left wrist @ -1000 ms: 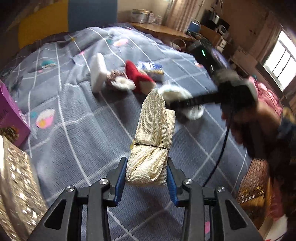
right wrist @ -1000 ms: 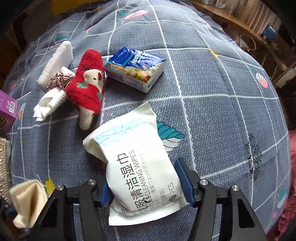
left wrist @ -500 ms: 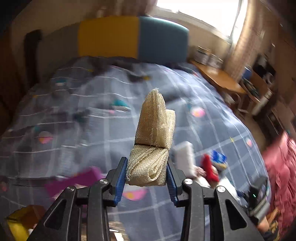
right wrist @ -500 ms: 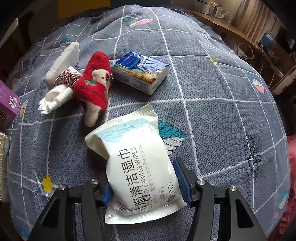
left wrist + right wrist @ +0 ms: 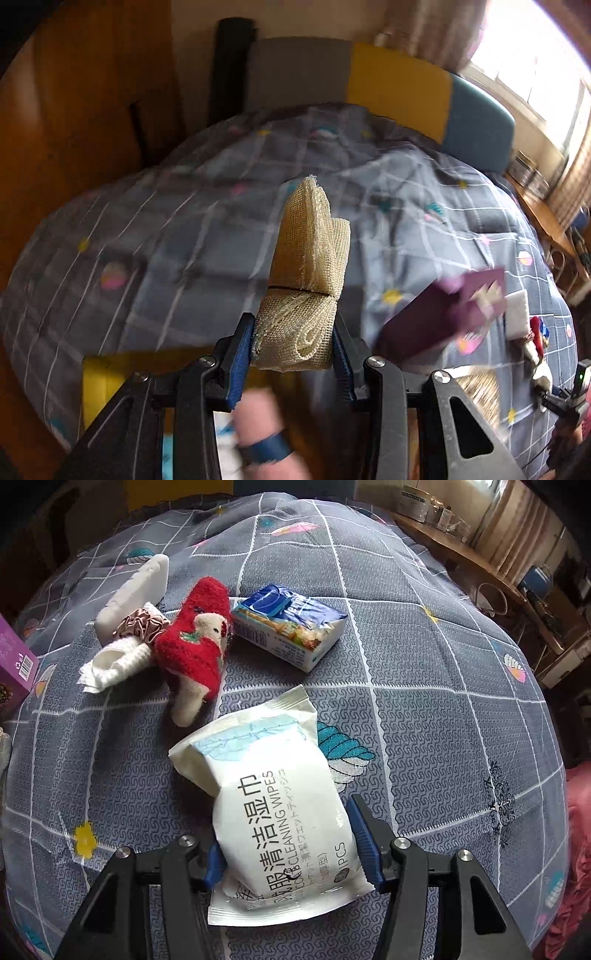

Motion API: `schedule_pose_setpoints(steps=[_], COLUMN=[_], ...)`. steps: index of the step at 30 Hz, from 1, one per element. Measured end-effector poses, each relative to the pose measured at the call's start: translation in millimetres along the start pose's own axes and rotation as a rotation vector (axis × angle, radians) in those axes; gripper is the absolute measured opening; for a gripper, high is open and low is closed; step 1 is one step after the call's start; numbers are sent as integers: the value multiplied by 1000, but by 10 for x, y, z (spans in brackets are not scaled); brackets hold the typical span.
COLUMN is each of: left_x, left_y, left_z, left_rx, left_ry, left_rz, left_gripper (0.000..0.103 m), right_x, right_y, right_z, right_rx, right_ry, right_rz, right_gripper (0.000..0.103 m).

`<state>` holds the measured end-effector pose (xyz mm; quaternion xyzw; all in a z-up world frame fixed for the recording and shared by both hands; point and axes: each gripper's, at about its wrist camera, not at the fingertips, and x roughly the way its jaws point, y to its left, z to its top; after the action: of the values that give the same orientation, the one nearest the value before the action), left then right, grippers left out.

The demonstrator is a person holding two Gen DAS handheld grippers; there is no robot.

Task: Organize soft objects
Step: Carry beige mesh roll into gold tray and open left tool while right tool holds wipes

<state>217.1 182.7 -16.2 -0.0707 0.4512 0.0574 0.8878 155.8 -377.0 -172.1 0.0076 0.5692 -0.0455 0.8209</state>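
Observation:
My left gripper (image 5: 293, 347) is shut on a folded beige mesh cloth (image 5: 304, 273) and holds it up above the bed. My right gripper (image 5: 288, 843) is shut on a white pack of cleaning wipes (image 5: 273, 801), just above the grey checked bedspread (image 5: 424, 686). Beyond it lie a red plush sock (image 5: 195, 642), a blue tissue pack (image 5: 291, 626), a white sponge (image 5: 133, 590), a pink scrunchie (image 5: 142, 624) and a white knitted cloth (image 5: 114, 664).
A purple box (image 5: 447, 314) lies right of the left gripper; it also shows at the right wrist view's left edge (image 5: 14, 664). A yellow container (image 5: 110, 373) and a blurred pink object (image 5: 258, 417) sit under the left gripper. A headboard (image 5: 399, 88) and a wooden desk (image 5: 461, 550) stand beyond.
The left gripper has swung left with the mesh cloth, from the bed's items towards the headboard and yellow container. The right gripper has lifted slightly with the wipes pack.

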Motion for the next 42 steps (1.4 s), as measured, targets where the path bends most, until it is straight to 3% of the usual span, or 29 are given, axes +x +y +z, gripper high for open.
schedule_pose_setpoints(steps=[6,10,15,21,33,39,42], left_x=[-195,-293,-382,-240,189,-28,-205], left_y=[586,721,951,1402,1602,1525,1401], left_z=[-763,-1228,-1631,-1642,-1480,-1555,-1614], left_rx=[-68,-95,-161,-273,-190,-197,-186], left_ry=[4,6,7,17,60,21,-7], left_rz=[-9,-19,33,143,213,239,203], left_gripper=[39,39,40,40,43,46,47], right_x=[-8,-23,-56,-96,-127,-126,-125], right_y=[8,50,79,138,180,162,154], right_z=[-35,-61,-73,-103,-115,-111,-107], right_rx=[-4,-20,2,22,41,44,44], right_ry=[-10,-25,-23,-24,-25,-23,-23], right_rz=[-13,-40,-61,-95,-128,-123,-122], right_gripper=[59,58,58,58,58,58,58])
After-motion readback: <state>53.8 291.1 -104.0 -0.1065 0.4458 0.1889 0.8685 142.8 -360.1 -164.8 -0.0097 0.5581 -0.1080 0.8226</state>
